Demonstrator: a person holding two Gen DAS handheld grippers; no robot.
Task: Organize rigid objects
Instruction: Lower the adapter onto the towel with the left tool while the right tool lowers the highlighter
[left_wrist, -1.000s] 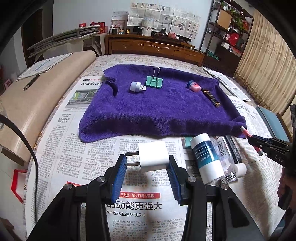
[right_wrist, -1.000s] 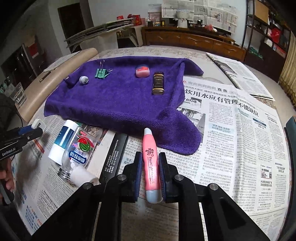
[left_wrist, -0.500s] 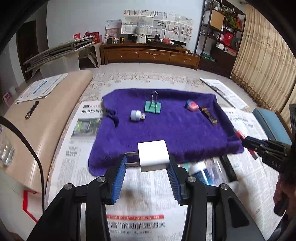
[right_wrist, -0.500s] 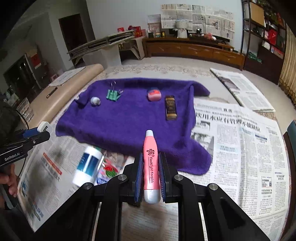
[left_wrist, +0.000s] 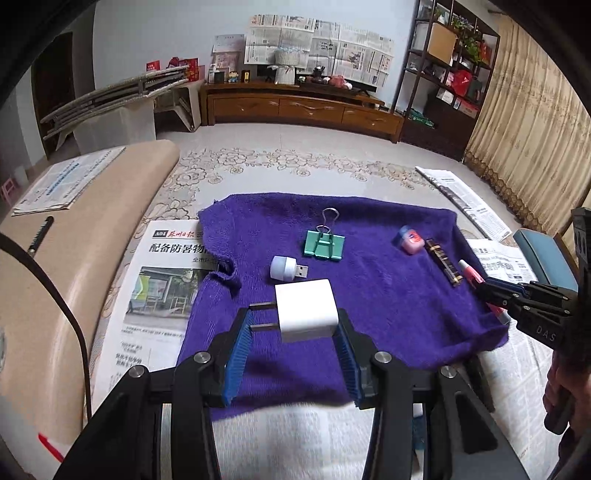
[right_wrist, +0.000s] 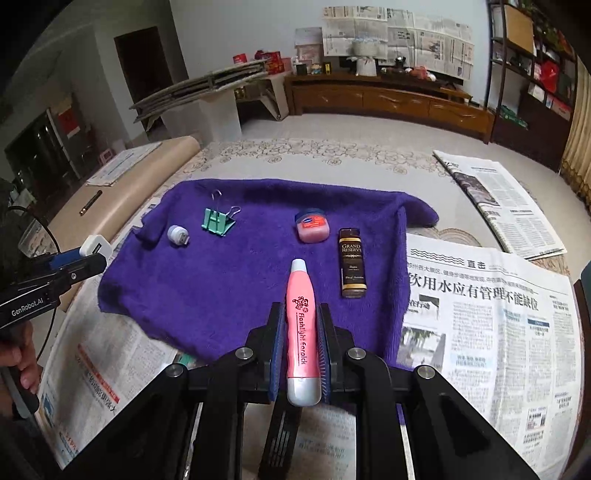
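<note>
My left gripper (left_wrist: 293, 332) is shut on a white plug charger (left_wrist: 306, 309) and holds it above the near edge of the purple towel (left_wrist: 388, 306). My right gripper (right_wrist: 301, 332) is shut on a pink flashlight earpick (right_wrist: 301, 325), held over the towel's near edge (right_wrist: 229, 295). On the towel lie a green binder clip (left_wrist: 325, 243), a small white USB light (left_wrist: 286, 266), a pink jar (right_wrist: 312, 226) and a dark "Grand Reserve" bar (right_wrist: 352, 263). The right gripper also shows at the right of the left wrist view (left_wrist: 491, 291).
Newspapers (right_wrist: 480, 314) cover the floor around the towel. A beige cushion (left_wrist: 74, 236) with a pen lies at the left. A black flat object (right_wrist: 280, 435) lies under my right gripper. A wooden cabinet (left_wrist: 295, 107) and shelves stand far back.
Both grippers have lifted and moved forward over the towel with their objects. The white bottle and other items on the newspaper have dropped out of sight below.
</note>
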